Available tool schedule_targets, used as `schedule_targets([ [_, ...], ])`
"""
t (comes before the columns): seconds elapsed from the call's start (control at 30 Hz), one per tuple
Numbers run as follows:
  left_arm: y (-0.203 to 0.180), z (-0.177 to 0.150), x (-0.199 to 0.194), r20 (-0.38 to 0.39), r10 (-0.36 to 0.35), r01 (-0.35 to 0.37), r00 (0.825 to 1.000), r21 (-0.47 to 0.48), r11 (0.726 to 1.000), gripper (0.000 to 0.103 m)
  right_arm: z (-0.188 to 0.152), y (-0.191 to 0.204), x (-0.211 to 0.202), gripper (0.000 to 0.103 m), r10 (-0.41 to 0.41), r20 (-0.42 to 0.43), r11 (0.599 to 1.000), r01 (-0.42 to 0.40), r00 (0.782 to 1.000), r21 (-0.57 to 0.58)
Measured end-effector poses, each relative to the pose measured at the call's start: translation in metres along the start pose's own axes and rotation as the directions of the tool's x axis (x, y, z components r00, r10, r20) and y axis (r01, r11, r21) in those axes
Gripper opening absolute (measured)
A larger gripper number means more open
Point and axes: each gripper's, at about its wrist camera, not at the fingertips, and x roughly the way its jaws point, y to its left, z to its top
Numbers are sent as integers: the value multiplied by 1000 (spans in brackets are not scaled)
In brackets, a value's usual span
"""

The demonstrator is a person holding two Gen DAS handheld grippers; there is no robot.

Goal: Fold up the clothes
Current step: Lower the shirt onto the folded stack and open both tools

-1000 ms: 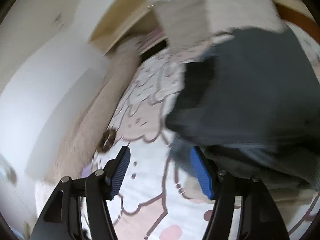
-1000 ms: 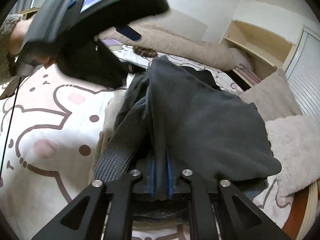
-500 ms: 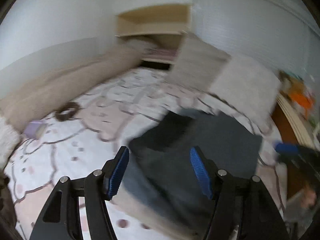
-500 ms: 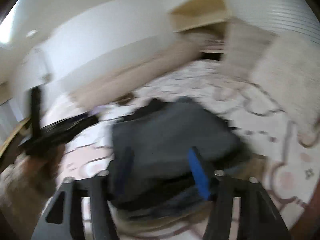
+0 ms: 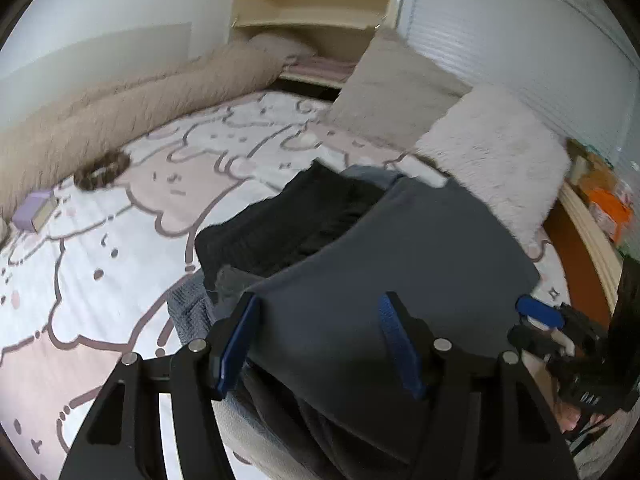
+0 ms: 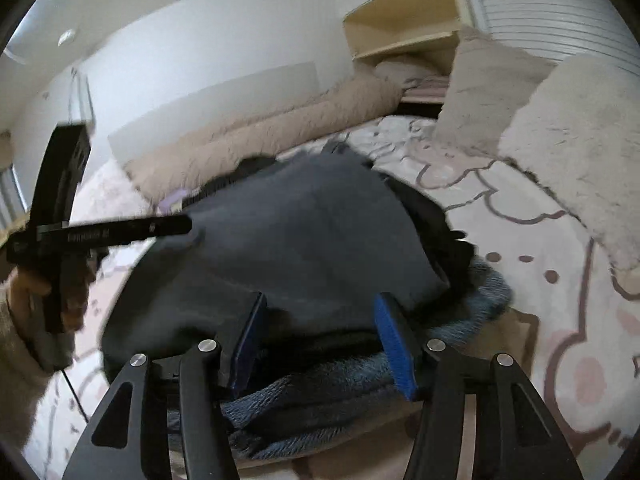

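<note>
On bed (image 5: 120,240) | clothes pile (image 5: 400,248): 1 | pillows (image 5: 496,156): 2 | hand-held grippers (image 6: 320,340): 2, open

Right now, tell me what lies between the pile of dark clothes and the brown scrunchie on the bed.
Only bare printed bedsheet lies between the dark clothes pile and the brown scrunchie; the left wrist view shows that stretch.

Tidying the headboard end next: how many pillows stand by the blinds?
2: a beige pillow nearest the shelf, and a fluffy white pillow beside it, above the folded clothes.
</note>
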Motion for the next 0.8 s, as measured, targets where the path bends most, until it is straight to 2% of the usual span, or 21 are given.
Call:
schedule_targets([
  [0.13, -13, -9, -22, 37, -34, 33, 999, 32, 999, 62, -1, 34, -26, 56, 42, 95, 993, -31, 995, -112],
  [0.27, -12, -14, -22, 25, -32, 32, 999, -4, 999, 62, -16, 79, -17, 64, 78, 101, 956, -46, 992, -288],
  [0.37, -5, -16, -22, 8, -24, 24, 1000, -54, 998, 62, -38, 98, 5, 64, 28, 45, 919, -8, 999, -395],
  [0.43, -1, -17, -28, 14, -20, 21, 1000, -80, 997, 62, -52, 103, 11, 64, -18, 53, 897, 40, 998, -441],
  [0.5, 2, -18, -40, 31, -20, 24, 999, -109, 994, 62, -52, 104, -3, 64, -21, 79, 890, 55, 997, -452],
  [0.57, 5, -20, -58, 56, -23, 30, 998, -141, 990, 62, -47, 107, -24, 64, 13, 113, 891, 40, 994, -452],
  [0.63, 7, -25, -77, 79, -14, 27, 997, -170, 985, 62, -38, 108, -50, 72, 33, 154, 903, 36, 988, -428],
  [0.67, 8, -29, -88, 88, 1, 15, 996, -179, 984, 62, -34, 108, -62, 81, 41, 168, 912, 32, 985, -409],
  [0.7, 8, -34, -99, 98, 12, 7, 995, -183, 983, 63, -31, 106, -72, 82, 54, 176, 923, 18, 983, -385],
  [0.73, 7, -39, -111, 107, 27, -7, 994, -185, 983, 67, -28, 105, -82, 82, 70, 182, 934, 0, 981, -357],
  [0.77, 5, -44, -122, 115, 54, -32, 992, -184, 982, 76, -25, 104, -91, 84, 79, 184, 946, -15, 980, -325],
  [0.8, 2, -50, -133, 122, 82, -59, 989, -183, 981, 82, -23, 105, -96, 92, 69, 171, 953, -14, 983, -303],
])
